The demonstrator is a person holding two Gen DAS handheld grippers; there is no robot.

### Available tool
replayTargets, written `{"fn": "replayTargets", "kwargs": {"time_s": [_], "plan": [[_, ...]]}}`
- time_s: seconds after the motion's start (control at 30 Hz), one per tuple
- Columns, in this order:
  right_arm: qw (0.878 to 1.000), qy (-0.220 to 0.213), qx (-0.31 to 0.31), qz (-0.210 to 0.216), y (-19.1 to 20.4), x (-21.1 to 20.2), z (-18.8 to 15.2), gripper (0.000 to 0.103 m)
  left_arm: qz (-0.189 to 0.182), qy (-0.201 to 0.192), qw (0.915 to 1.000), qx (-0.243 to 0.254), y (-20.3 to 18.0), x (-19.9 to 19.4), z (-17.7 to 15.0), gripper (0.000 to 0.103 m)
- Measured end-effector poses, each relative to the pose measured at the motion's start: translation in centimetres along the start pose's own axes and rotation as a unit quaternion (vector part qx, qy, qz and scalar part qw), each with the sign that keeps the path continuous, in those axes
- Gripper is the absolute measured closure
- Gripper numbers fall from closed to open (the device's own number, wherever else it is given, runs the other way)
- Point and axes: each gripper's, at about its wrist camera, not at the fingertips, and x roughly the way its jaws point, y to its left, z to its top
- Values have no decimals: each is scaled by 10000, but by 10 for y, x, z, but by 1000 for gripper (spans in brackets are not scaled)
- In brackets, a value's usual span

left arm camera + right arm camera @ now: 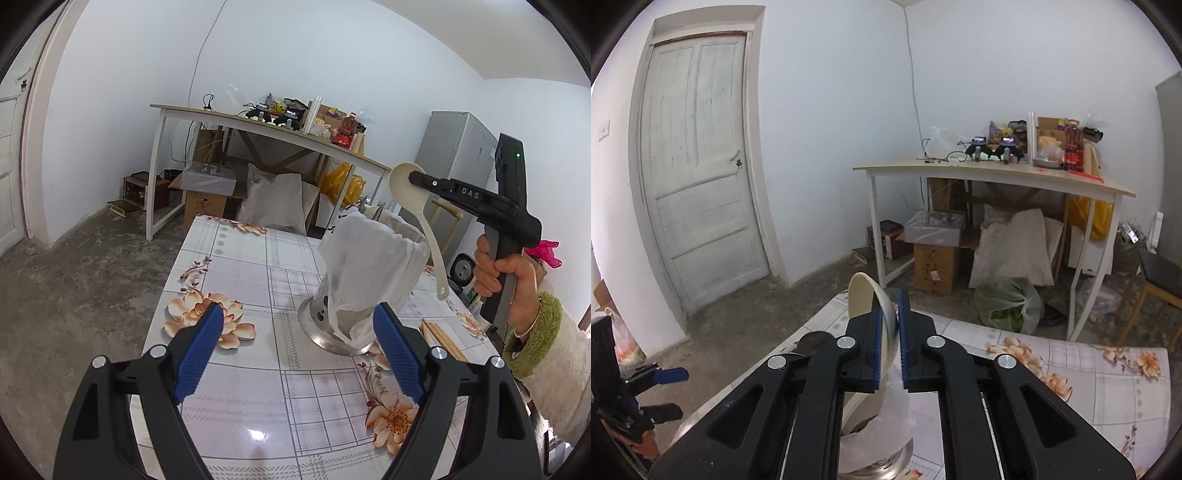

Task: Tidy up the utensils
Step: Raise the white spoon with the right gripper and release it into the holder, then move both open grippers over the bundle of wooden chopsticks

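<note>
A steel utensil holder (334, 325) lined with a white plastic bag (369, 258) stands on the flowered table (240, 266). My right gripper (417, 179) is shut on the bowl of a cream plastic ladle (430, 236) and holds it above the holder's right rim, handle hanging down outside the rim. In the right wrist view the ladle bowl (866, 295) sits between the blue pads (875, 350), with the bag-lined holder (879, 443) below. My left gripper (299, 317) is open and empty, just in front of the holder. Wooden chopsticks (441, 339) lie on the table right of the holder.
A white desk (266, 129) loaded with clutter stands behind the table, with boxes and sacks (273, 199) under it. A grey fridge (458, 155) is at the right. A wooden chair (1156, 284) and a green bag (1008, 302) stand on the concrete floor.
</note>
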Motion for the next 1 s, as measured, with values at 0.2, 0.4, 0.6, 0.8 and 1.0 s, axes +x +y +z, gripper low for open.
{"fn": "replayTargets", "kwargs": {"time_s": [0.2,0.4,0.6,0.8,1.0], "plan": [[9993,-296,126,193,1,-9,26,100,-29,-15,10000,-20,-2,1,0,22],[9968,-784,97,135,3,-9,58,100,37,2,10000,-38,2,0,-3,22],[9969,-771,-131,-88,5,11,50,100,152,17,9997,-176,14,5,-6,22],[9981,-451,-365,-203,6,28,18,100,197,79,9996,-202,18,9,-10,22],[9984,-137,-541,-56,8,15,-4,97,162,108,9995,-238,19,11,-11,22]]}}
